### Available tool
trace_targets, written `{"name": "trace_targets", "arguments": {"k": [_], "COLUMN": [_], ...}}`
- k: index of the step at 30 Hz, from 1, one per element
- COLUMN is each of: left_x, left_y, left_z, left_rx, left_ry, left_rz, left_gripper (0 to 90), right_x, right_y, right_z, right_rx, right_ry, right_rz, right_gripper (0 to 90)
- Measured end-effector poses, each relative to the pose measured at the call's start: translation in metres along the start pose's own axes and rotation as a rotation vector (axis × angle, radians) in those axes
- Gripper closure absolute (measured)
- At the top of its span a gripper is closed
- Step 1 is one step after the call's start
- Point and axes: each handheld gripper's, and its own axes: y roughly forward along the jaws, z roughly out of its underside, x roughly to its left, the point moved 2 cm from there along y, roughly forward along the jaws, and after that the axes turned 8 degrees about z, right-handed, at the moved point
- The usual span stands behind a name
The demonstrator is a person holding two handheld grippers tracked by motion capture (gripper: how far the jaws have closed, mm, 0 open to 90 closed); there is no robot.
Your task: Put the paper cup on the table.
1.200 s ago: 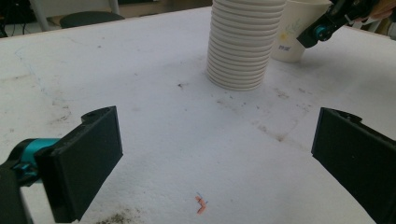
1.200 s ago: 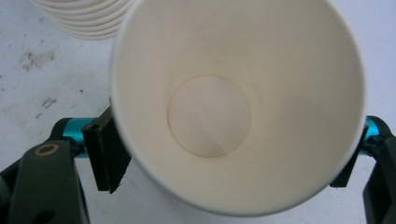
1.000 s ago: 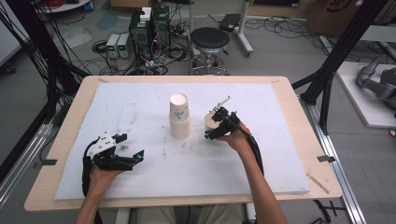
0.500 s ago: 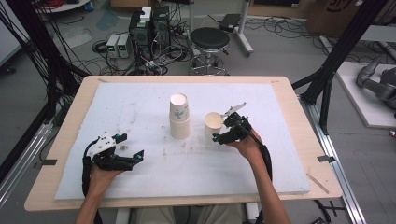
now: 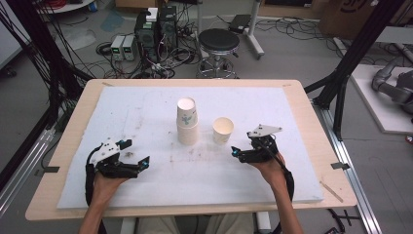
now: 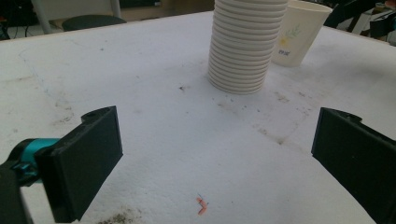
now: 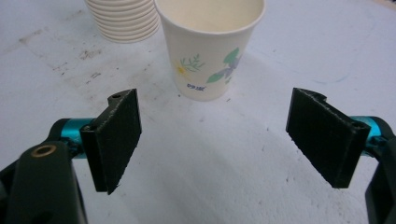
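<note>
My right gripper (image 5: 238, 153) jaws apart, empty; cup (image 5: 223, 130) upright just right of stack (image 5: 187, 122). Left gripper (image 5: 141, 163) jaws apart, idle near-left. Retreat low, avoid nudging cup.

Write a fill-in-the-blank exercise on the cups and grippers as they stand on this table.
1. The single paper cup stands upright, its mouth facing ____.
2. The cup stack stands mouth down on the ____ side of the single cup in the high view.
3. The right gripper has its jaws ____, with nothing between them.

Missing words: up; left; open
</note>
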Motion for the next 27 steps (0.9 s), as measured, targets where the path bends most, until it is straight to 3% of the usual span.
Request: {"name": "trace_targets", "arguments": {"k": [4,7,21,27], "left_x": [-0.001,-0.001,-0.001,-0.001], "left_y": [-0.001,-0.002,-0.003,-0.003], "left_z": [0.0,0.001,0.001,0.001], "left_rx": [-0.012,-0.026,-0.034,-0.034], "left_ry": [0.011,0.006,0.0,-0.001], "left_rz": [-0.008,-0.011,-0.007,-0.009], "left_gripper": [1.8,1.7,1.8,1.8], "right_x": [-0.003,-0.006,-0.008,-0.007], "right_y": [-0.005,-0.004,0.003,0.01], "right_z": [0.014,0.024,0.035,0.043], "right_rx": [-0.075,-0.101,-0.153,-0.139], "right_ry": [0.041,0.068,0.075,0.09], "right_rz": [0.017,0.017,-0.014,-0.024], "right_gripper": [18.7,18.8,18.8,18.8]}}
